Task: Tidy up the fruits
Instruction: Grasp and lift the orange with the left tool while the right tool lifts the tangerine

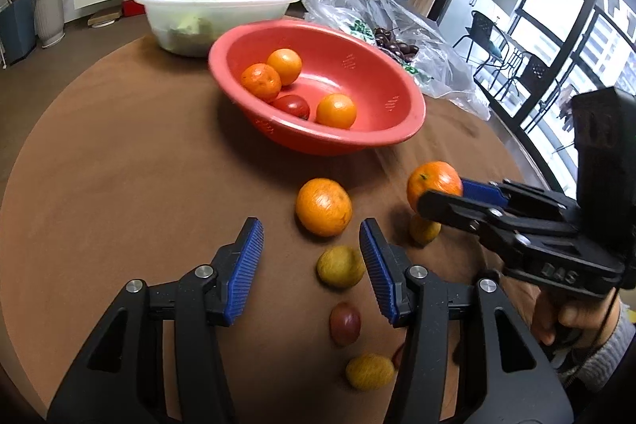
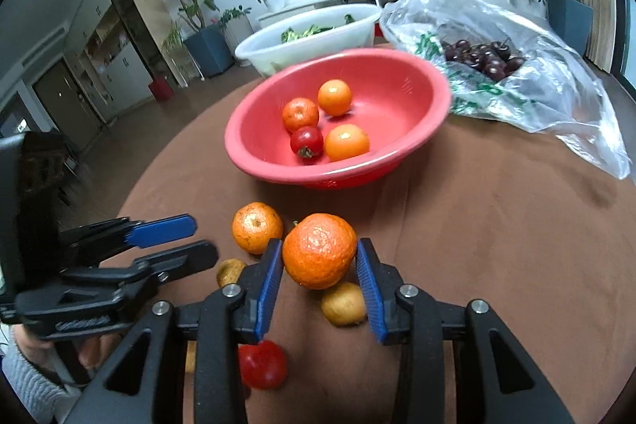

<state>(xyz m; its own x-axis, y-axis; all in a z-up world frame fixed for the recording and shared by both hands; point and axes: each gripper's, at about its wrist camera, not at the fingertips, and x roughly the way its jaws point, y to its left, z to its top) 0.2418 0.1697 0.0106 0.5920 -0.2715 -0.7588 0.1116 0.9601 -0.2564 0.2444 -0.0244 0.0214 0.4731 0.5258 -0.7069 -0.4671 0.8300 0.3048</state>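
A red bowl (image 1: 381,130) (image 2: 397,74) on the brown table holds three oranges and a tomato (image 1: 292,106). My right gripper (image 2: 320,259) (image 1: 441,193) is shut on an orange (image 2: 319,250) (image 1: 433,181), held just above the table near the bowl. My left gripper (image 1: 312,241) (image 2: 198,237) is open and empty, just short of a loose orange (image 1: 323,206) (image 2: 257,227). Yellow-green fruits (image 1: 340,266) (image 2: 344,304) and a dark red tomato (image 1: 345,322) (image 2: 262,364) lie near the fingers.
A white basin of greens (image 1: 214,6) (image 2: 310,30) stands behind the red bowl. A clear plastic bag with dark cherries (image 1: 393,44) (image 2: 483,60) lies at the back right. The brown table's edge (image 1: 47,114) curves round on the left.
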